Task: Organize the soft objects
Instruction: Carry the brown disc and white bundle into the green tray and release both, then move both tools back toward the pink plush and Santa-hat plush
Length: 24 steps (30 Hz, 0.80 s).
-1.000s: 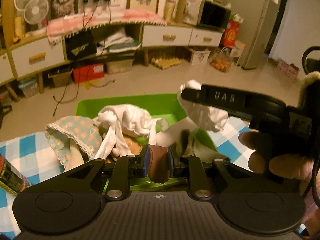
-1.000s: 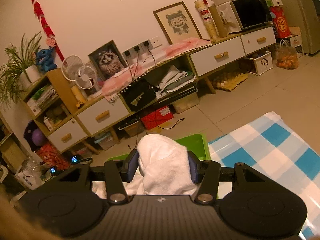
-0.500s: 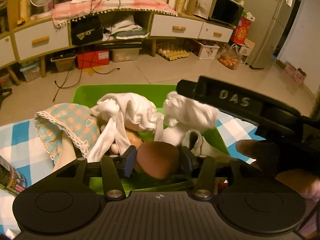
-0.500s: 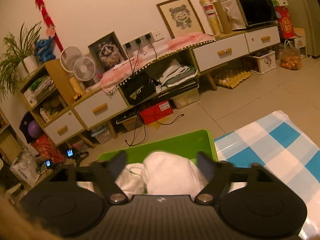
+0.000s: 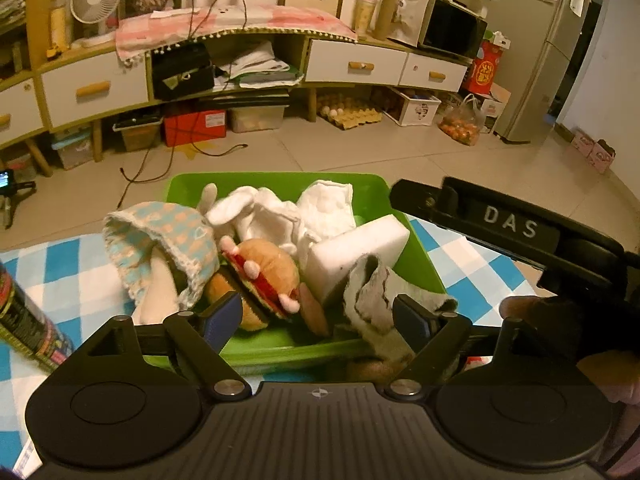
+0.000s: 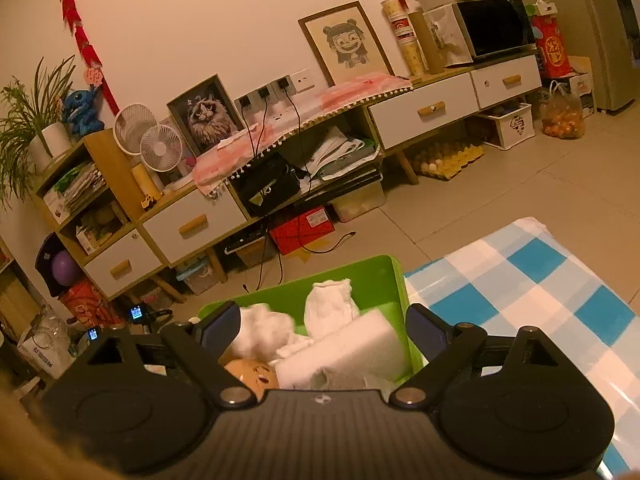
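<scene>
Left claw [image 5: 316,314] and right claw [image 6: 322,330], jaws just opened and gripping nothing, hover over the green bin [image 5: 416,240] on the worktop. Inside: white sponge block [image 5: 360,250], light and springy; burger plush [image 5: 260,276], squashy, best pinched mid-body.

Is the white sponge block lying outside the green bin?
No. The sponge block leans inside the green bin, against its right wall beside the white cloths.

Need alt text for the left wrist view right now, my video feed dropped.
The left tongs, jaws just opened and empty, hang over a green plastic bin piled with a plush hamburger toy, white cloths and a white foam block. The right tongs reach in from the right.
</scene>
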{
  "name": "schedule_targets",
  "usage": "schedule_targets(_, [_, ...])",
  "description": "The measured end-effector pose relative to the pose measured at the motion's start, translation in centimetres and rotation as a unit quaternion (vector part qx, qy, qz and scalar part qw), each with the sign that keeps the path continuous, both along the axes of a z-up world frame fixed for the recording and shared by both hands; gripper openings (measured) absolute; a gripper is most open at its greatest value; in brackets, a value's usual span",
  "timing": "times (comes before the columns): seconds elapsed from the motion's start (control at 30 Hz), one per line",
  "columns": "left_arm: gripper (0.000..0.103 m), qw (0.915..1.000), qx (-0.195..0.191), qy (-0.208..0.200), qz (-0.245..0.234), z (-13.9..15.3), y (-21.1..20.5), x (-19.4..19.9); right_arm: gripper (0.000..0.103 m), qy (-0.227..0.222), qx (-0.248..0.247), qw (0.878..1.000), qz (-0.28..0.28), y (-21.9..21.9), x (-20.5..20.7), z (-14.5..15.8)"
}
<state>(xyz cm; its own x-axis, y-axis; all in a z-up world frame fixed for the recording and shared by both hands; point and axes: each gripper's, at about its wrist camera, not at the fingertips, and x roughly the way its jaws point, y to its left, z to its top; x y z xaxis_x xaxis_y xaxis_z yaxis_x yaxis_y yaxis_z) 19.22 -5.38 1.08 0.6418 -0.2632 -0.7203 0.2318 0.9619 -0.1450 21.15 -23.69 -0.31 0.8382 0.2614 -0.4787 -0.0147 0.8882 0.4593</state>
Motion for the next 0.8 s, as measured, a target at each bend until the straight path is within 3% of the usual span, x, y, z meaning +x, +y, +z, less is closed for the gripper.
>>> schedule_targets(0.8, [0.089, 0.9992, -0.032, -0.021, 0.014, 1.4, 3.3, -7.8, 0.043, 0.008, -0.042, 0.999, 0.014, 0.1, -8.4, 1.9])
